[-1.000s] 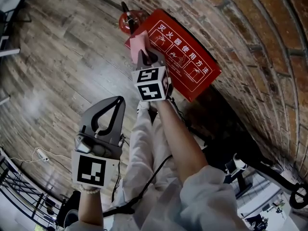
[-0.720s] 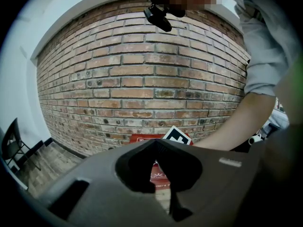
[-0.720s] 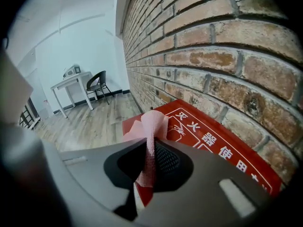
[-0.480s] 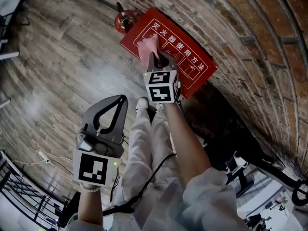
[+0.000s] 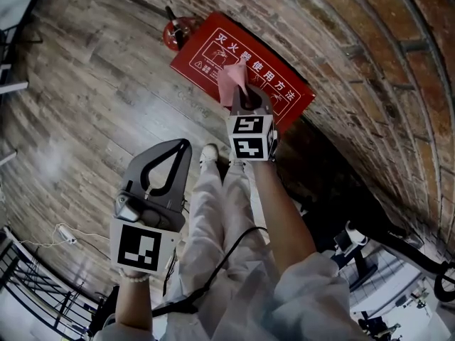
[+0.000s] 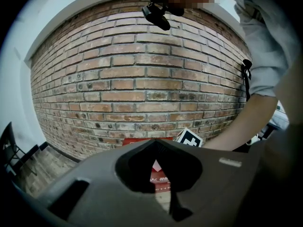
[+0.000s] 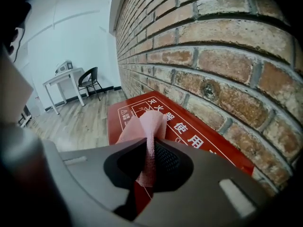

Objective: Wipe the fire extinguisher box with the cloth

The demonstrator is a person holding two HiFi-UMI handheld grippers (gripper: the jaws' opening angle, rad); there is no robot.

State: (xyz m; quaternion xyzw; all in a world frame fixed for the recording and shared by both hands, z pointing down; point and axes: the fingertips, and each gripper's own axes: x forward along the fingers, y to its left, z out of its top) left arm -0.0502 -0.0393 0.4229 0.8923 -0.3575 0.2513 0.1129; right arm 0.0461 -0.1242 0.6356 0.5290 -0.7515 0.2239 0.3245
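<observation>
Right gripper [image 7: 151, 141] fingers are clenched on the cloth [image 7: 152, 122], left gripper [image 5: 180, 145] pinched empty, so I'd press flat along the box [image 7: 208, 141].

Fire extinguisher box [image 5: 206, 45] [image 7: 215, 148]: red, flat, rectangular, closed. White Chinese lettering and white-outlined diagram panels on its broad face, which is turned up toward the head view. It sits on the wood floor [image 5: 92, 84], long side along the foot of the brick wall [image 5: 341, 41].

Cloth [image 5: 232, 84] [image 7: 150, 124]: pink, thin, crumpled into folds. It is pinched between the closed fingers of the right gripper [image 5: 243, 96] [image 7: 149, 144], with the free end fanning out past the fingertips and a strip hanging below the pinch. The free end is over the middle of the lettered face; contact with the box is unclear.
</observation>
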